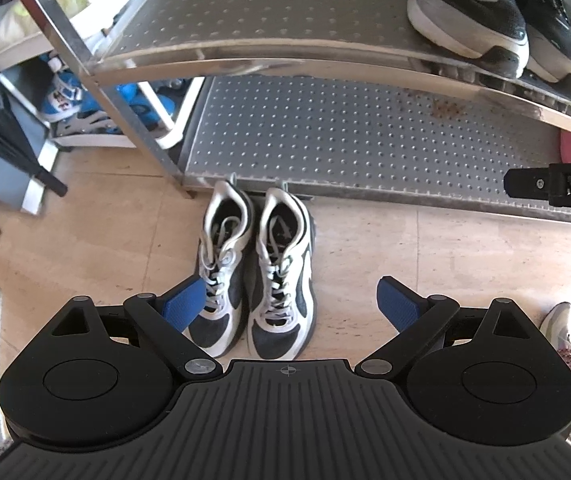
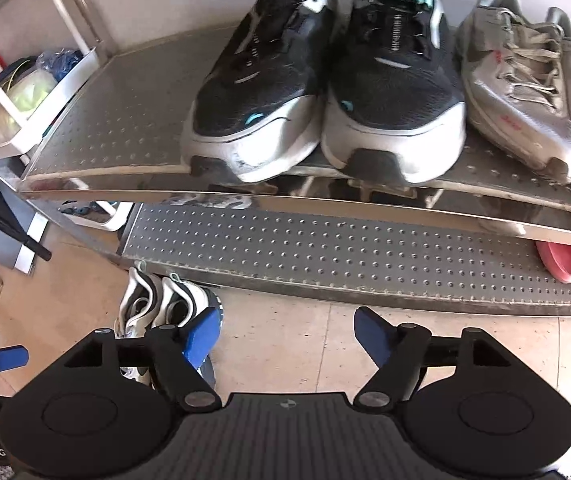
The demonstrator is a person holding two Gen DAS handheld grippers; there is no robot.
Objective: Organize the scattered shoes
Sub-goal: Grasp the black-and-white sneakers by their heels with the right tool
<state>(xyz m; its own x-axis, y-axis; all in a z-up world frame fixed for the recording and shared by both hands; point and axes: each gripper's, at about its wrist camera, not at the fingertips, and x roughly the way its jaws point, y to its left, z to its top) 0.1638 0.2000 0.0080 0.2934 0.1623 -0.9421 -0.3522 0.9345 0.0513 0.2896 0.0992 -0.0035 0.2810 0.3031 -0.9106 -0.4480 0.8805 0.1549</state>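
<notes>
- Nearest us: left gripper, black housing with blue finger pads, jaws spread wide and holding nothing, poised over the floor.
- Under it, a pair of white-and-navy laced sneakers stands side by side on the beige tile floor, heels touching the front edge of the perforated grey metal bottom shelf. The left blue pad overlaps the left shoe in view; we cannot tell if it touches.
- At the far right edge of the left view, one pale grey sneaker lies alone on the floor.
- Right gripper, same build, jaws also wide open and empty, facing the rack.
- Upper metal shelf: black-and-teal running shoes, then worn grey laced sneakers. Pink slippers sit on the bottom shelf.
- Our reading: the floor pair is next for shelving. The move calls for closing on each shoe at the collar and lifting onto the bare bottom shelf.
</notes>
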